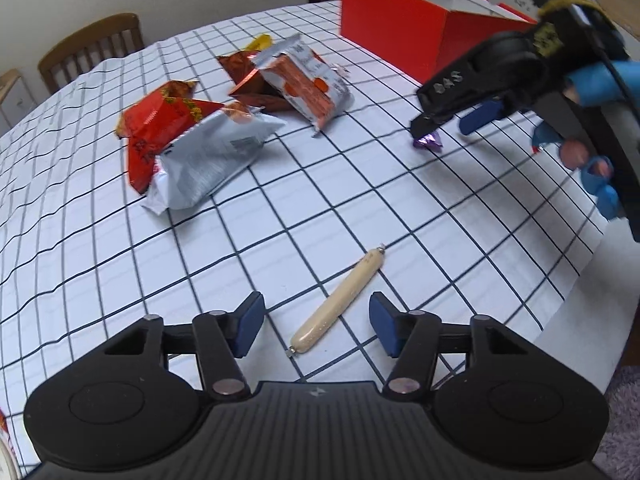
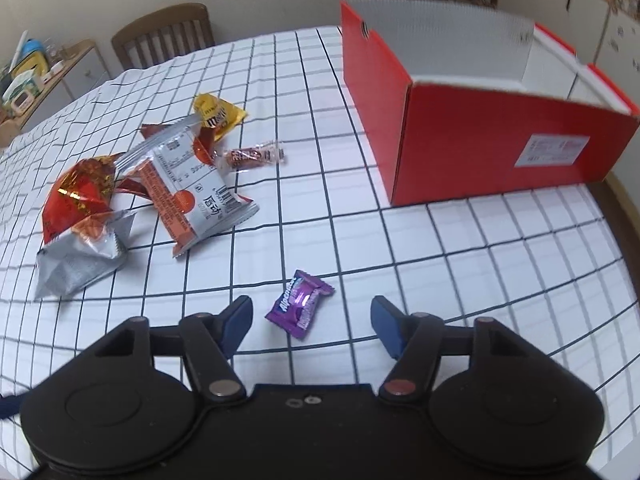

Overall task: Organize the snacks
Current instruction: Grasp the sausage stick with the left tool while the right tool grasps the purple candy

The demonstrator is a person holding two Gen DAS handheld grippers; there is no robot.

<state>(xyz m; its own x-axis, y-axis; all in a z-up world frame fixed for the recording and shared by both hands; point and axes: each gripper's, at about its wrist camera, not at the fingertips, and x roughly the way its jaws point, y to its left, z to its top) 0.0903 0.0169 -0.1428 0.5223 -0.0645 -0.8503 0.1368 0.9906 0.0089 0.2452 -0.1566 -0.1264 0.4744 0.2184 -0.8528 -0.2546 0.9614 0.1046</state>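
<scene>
A pale sausage stick (image 1: 340,300) lies slanted on the checked tablecloth (image 1: 80,260), its near end between the blue pads of my left gripper (image 1: 316,320). The pads stand apart from it, so the gripper is open. A purple wrapped candy (image 2: 301,304) lies between the fingers of my right gripper (image 2: 312,320), which is open too, with clear gaps on both sides. The left wrist view shows the right gripper (image 1: 444,124) low over that purple candy (image 1: 429,143). An open red box (image 2: 480,132) stands at the back right.
A pile of snack bags lies left of centre: a silver bag (image 1: 212,160), a red bag (image 1: 156,124), an orange-and-white pack (image 2: 196,196), a yellow bag (image 2: 218,114) and a small brown candy (image 2: 252,156). A wooden chair (image 2: 164,36) stands behind the table. The table edge (image 1: 580,300) runs close on the right.
</scene>
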